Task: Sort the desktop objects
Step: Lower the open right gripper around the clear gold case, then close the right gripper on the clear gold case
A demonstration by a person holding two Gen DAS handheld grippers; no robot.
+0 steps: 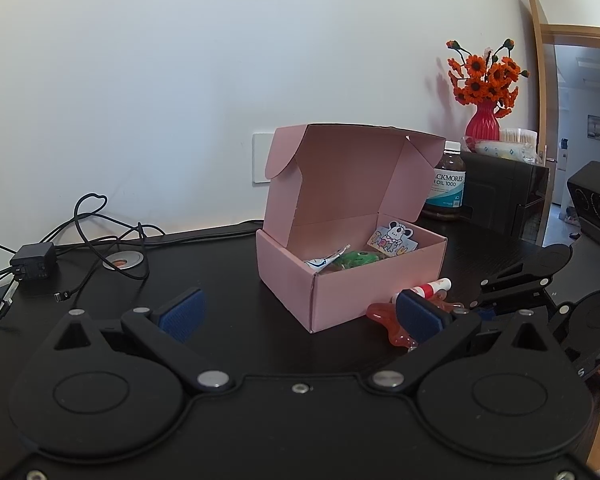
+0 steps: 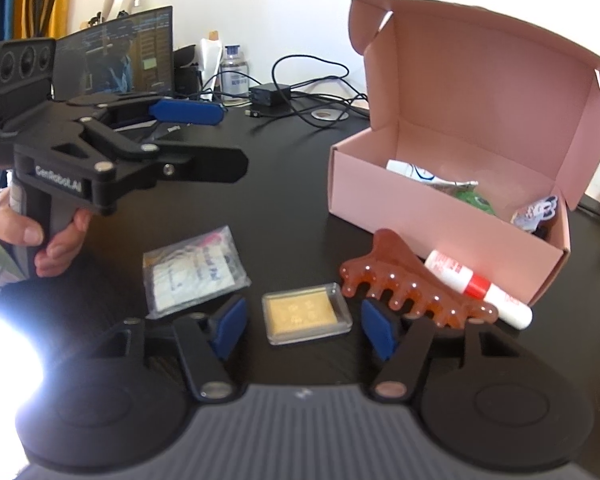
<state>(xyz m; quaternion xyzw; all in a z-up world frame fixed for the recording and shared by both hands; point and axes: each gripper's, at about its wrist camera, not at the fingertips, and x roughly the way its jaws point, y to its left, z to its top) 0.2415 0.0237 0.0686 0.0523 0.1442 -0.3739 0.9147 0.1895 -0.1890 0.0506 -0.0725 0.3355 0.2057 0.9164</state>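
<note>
Home desk: flower vase (image 1: pixel 483 122), supplement bottle (image 1: pixel 447 184), monitor (image 2: pixel 114 54), cables (image 1: pixel 88 232).

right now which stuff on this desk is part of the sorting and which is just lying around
For the job:
pink box, lid up
small clear case, between the right gripper pads, untouched
amber comb
red and white tube
clear packet
left gripper, open

Lying about:
charger and cables
supplement bottle
red vase of orange flowers
laptop

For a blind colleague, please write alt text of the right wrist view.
The right gripper, jaws open, straddles a small clear case on a black desk. An amber comb, a white tube and an open pink box lie right.
</note>
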